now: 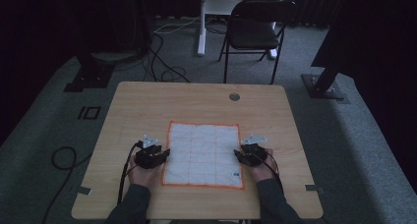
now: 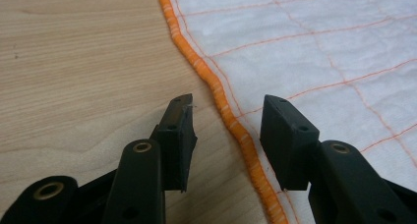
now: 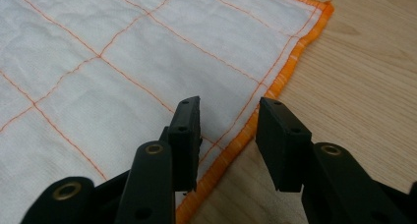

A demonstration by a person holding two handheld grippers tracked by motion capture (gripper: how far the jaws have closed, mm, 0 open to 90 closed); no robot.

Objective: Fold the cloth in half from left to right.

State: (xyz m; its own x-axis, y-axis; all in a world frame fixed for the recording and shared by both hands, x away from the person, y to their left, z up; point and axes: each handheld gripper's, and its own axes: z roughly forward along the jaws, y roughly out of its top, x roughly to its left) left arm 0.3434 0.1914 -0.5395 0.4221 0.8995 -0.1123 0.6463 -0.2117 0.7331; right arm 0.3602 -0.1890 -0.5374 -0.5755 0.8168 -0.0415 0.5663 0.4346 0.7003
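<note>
A white cloth (image 1: 202, 153) with an orange grid and orange hem lies flat on the wooden table (image 1: 196, 98), near the front edge. My left gripper (image 1: 166, 153) sits at the cloth's left edge. In the left gripper view its jaws (image 2: 227, 106) stand open astride the orange hem (image 2: 216, 86), one over bare wood and one over the cloth (image 2: 314, 42). My right gripper (image 1: 237, 155) rests at the right edge. Its jaws (image 3: 228, 106) are open too, straddling the hem (image 3: 285, 71) with the cloth (image 3: 123, 52) on their left. Neither set of pads presses on the fabric.
A round cable hole (image 1: 234, 97) sits at the table's far edge. Beyond the table stand a black folding chair (image 1: 255, 30) and a white desk leg (image 1: 201, 27). Cables (image 1: 64, 160) lie on the grey carpet, and black stand bases flank the table.
</note>
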